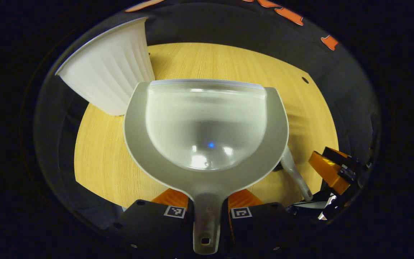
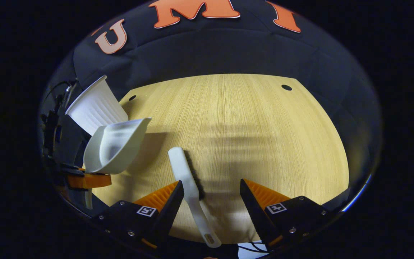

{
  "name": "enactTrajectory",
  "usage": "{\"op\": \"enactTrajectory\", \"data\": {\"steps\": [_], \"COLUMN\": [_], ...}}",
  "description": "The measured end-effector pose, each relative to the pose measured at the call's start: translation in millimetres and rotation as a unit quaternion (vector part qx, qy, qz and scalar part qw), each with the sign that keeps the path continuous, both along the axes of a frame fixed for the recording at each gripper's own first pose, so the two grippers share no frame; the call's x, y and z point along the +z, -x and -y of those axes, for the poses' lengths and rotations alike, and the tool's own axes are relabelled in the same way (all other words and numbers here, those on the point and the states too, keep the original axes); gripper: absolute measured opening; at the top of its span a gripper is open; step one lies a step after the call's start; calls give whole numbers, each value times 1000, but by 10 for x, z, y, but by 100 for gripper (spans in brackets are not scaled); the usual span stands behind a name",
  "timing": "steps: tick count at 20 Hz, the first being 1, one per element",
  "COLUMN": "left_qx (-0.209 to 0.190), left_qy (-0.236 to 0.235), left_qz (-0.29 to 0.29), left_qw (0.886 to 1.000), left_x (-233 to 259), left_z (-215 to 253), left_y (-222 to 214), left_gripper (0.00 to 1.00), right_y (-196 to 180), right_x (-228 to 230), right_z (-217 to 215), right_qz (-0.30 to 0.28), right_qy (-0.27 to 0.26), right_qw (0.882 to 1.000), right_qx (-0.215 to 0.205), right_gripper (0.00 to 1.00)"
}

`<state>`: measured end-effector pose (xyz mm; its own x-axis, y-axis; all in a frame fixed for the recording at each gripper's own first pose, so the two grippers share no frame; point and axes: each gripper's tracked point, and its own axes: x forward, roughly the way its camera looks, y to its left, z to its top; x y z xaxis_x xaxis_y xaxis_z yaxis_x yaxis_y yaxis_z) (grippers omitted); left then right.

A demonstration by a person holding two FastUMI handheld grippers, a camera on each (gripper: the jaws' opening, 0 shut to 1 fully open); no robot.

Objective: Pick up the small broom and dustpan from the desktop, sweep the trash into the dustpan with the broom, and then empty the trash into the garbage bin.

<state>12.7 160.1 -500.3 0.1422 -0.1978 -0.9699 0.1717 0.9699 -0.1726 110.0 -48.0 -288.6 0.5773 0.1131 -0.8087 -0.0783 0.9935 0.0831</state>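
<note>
Left gripper (image 1: 207,210) clamped on dustpan (image 1: 207,126) handle, pan raised ahead beside garbage bin (image 1: 110,68). Right gripper (image 2: 210,194) spread wide, broom (image 2: 189,183) lying on desktop (image 2: 264,126) between fingers, nearer one side. Risk: off-centre closure skewing or nudging broom.

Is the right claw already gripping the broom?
No, the right claw stands open, and the broom lies on the desk between its fingers.

Black gripper (image 2: 210,194) housings with silver screws, square coded tags, ribbed wedge jaws, loose cables.
</note>
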Motion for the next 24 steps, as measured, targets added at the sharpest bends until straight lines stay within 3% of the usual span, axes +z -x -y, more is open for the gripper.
{"op": "enactTrajectory", "data": {"steps": [7,13,18,21,24], "left_qx": [-7,-17,-25,-41,-48], "left_qy": [-16,-19,-5,-2,5], "left_qz": [-53,-54,-57,-50,-38], "left_qw": [998,998,998,998,998], "left_x": [-172,-127,-110,-96,-52], "left_z": [-30,-36,5,-6,11], "left_y": [171,205,201,180,186], "left_gripper": [31,32,39,63,67], "right_y": [32,64,75,55,34], "right_x": [-16,-27,-36,-57,-70], "right_z": [5,28,10,-1,6], "right_qz": [-3,-9,-15,-16,-15], "right_qy": [2,4,3,3,2], "right_qw": [1000,1000,1000,1000,1000], "right_qx": [9,5,9,11,11], "right_gripper": [95,95,95,95,95]}}
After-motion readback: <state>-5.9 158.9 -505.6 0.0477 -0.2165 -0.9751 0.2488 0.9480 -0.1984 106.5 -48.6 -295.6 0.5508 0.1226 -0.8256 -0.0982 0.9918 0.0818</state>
